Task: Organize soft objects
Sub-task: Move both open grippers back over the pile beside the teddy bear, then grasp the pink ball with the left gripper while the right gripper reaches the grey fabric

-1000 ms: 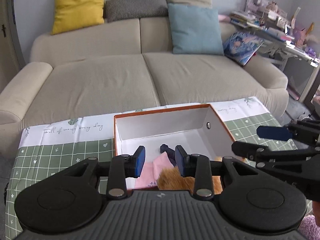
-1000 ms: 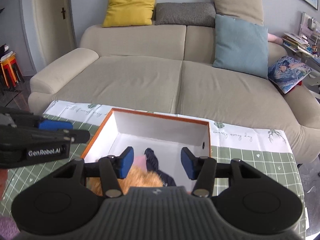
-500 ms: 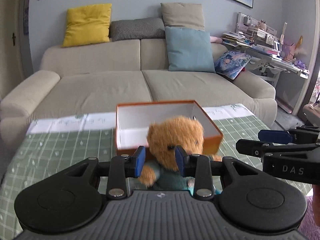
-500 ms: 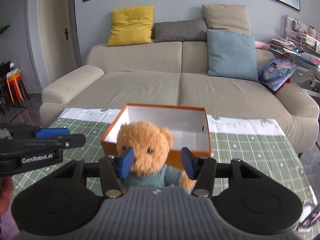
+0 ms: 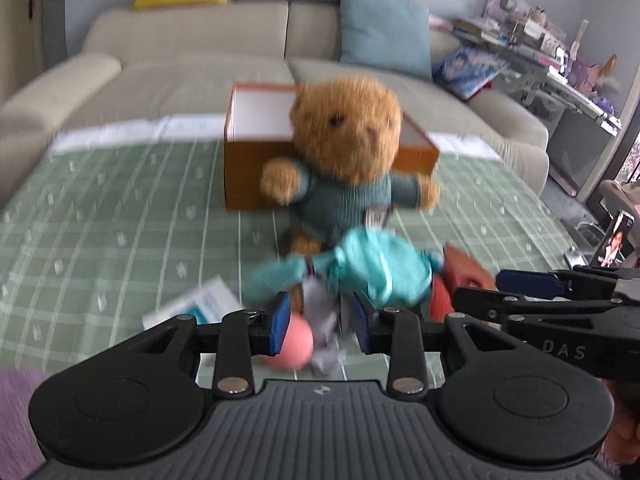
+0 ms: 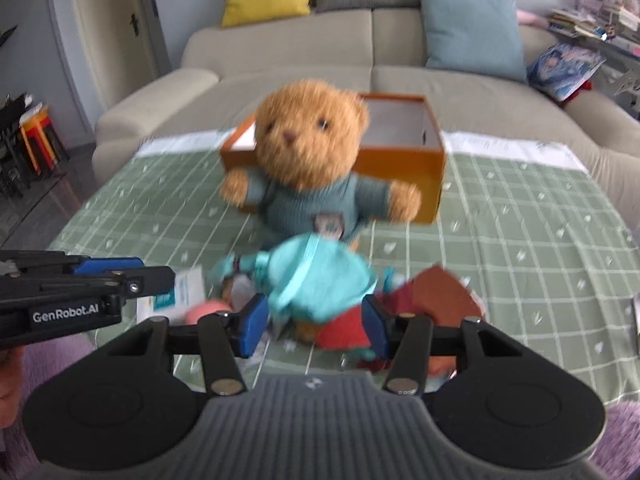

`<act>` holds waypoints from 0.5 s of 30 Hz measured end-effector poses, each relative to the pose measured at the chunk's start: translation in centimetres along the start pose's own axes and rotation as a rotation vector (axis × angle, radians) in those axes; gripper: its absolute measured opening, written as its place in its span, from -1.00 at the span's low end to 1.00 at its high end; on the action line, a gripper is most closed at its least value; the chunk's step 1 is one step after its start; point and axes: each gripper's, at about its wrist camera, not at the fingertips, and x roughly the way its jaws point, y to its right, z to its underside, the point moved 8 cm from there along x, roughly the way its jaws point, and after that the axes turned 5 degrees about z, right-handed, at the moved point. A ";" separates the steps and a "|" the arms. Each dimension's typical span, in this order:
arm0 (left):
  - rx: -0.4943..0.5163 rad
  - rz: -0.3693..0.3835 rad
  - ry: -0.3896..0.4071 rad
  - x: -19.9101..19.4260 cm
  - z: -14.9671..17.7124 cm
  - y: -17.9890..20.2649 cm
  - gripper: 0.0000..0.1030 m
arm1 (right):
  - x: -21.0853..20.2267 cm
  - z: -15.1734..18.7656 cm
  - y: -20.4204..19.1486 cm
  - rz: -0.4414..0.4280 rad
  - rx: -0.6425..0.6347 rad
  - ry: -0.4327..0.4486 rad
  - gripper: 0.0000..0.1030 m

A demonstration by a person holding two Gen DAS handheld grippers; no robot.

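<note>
A brown teddy bear [image 5: 348, 148] [image 6: 308, 148] in a teal sweater sits upright on the green checked cloth, right against the front of the orange box [image 5: 248, 172] [image 6: 400, 176]. In front of it lie a turquoise soft toy [image 5: 372, 268] [image 6: 316, 276], a pink ball [image 5: 296, 344] [image 6: 204, 308], a red-brown soft piece [image 5: 460, 272] [image 6: 436, 296] and a grey-lilac scrap [image 5: 324, 320]. My left gripper [image 5: 320, 316] [image 6: 156, 272] hovers open over the ball and scrap. My right gripper [image 6: 316, 320] [image 5: 496, 290] hovers open just short of the turquoise toy. Neither holds anything.
A white packet [image 5: 196, 304] [image 6: 180, 288] lies left of the pile. A beige sofa [image 5: 180, 64] with cushions stands behind the table, and a cluttered desk [image 5: 540, 40] at the right. A phone [image 5: 616, 240] sits near the table's right edge.
Both grippers pulled back from above the box's inside and sank toward the table. The bear and then the pile of soft things in front of it came into view.
</note>
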 end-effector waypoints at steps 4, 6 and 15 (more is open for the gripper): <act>0.020 -0.036 -0.057 0.9 2.3 0.1 -0.23 | 0.7 1.5 -1.1 0.005 -0.050 -0.021 0.00; 0.012 -0.042 -0.092 1.5 2.8 -0.1 -0.23 | 0.9 2.1 -1.4 0.004 -0.068 -0.028 0.00; -0.065 -0.054 -0.096 2.8 2.7 -1.4 -0.03 | 2.6 2.9 -0.2 0.035 -0.038 -0.063 0.00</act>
